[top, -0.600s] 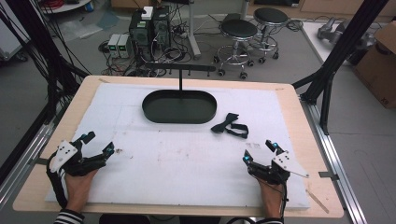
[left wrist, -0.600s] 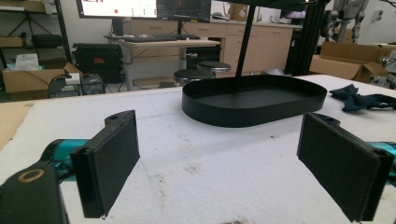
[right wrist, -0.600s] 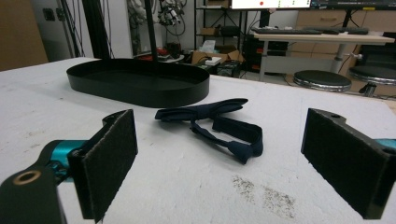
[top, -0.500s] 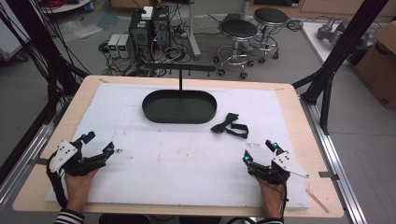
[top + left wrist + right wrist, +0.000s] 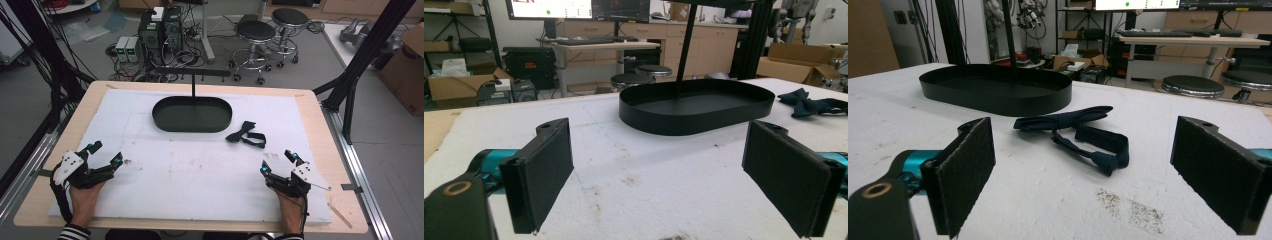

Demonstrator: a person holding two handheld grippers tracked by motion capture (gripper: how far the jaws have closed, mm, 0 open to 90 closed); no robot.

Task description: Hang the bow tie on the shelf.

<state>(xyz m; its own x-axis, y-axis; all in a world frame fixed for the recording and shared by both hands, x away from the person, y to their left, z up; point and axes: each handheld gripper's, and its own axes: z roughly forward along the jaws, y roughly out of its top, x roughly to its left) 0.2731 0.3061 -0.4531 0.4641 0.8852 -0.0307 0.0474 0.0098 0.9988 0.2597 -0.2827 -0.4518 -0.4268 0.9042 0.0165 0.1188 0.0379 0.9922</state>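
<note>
A dark blue bow tie with its strap (image 5: 245, 134) lies on the white mat, just right of a black oval tray (image 5: 192, 114) that has an upright post and crossbar. My right gripper (image 5: 278, 162) rests near the front right of the mat, open and empty, with the bow tie (image 5: 1075, 132) a little way ahead of its jaws. My left gripper (image 5: 105, 153) rests at the front left, open with nothing between its pads (image 5: 541, 175). Ahead of it stands the tray (image 5: 696, 106), with the bow tie (image 5: 809, 105) off to the right.
The white mat (image 5: 200, 165) covers a wooden table (image 5: 320, 125). Black frame struts (image 5: 360, 65) rise at the table's right and left corners. Stools (image 5: 255, 35) and computer gear (image 5: 160, 30) stand on the floor beyond the far edge.
</note>
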